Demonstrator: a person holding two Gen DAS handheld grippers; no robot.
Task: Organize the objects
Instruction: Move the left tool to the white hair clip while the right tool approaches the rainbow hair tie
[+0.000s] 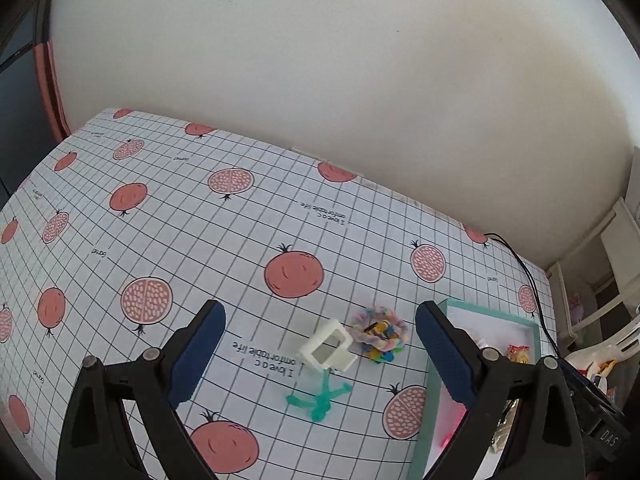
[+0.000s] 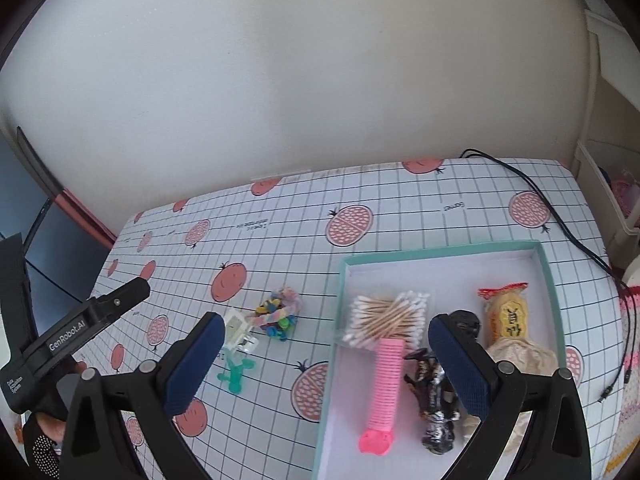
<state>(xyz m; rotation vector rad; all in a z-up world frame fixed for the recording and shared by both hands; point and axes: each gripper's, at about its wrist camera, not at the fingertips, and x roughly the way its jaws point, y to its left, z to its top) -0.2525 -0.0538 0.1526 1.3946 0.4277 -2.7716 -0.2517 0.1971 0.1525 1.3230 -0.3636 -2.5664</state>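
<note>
On the pomegranate-print tablecloth lie a white plastic clip (image 1: 328, 346) (image 2: 238, 330), a teal toy figure (image 1: 320, 398) (image 2: 236, 372) and a pastel scrunchie with coloured bits (image 1: 378, 332) (image 2: 280, 312). My left gripper (image 1: 319, 309) hovers open just short of them, with nothing between its blue pads. My right gripper (image 2: 326, 320) is open and empty above the left part of a teal-rimmed box (image 2: 440, 250). Inside the box are cotton swabs (image 2: 386, 318), a pink ribbed comb (image 2: 386, 384), a black foil-wrapped piece (image 2: 434, 400), a yellow snack packet (image 2: 506, 314) and cream lace (image 2: 524, 356).
A black cable (image 2: 560, 220) runs along the table's right edge. White shelving (image 2: 608, 184) stands past that edge, and a plain wall backs the table. A gloved hand (image 2: 44, 440) holds the left tool at the lower left of the right wrist view.
</note>
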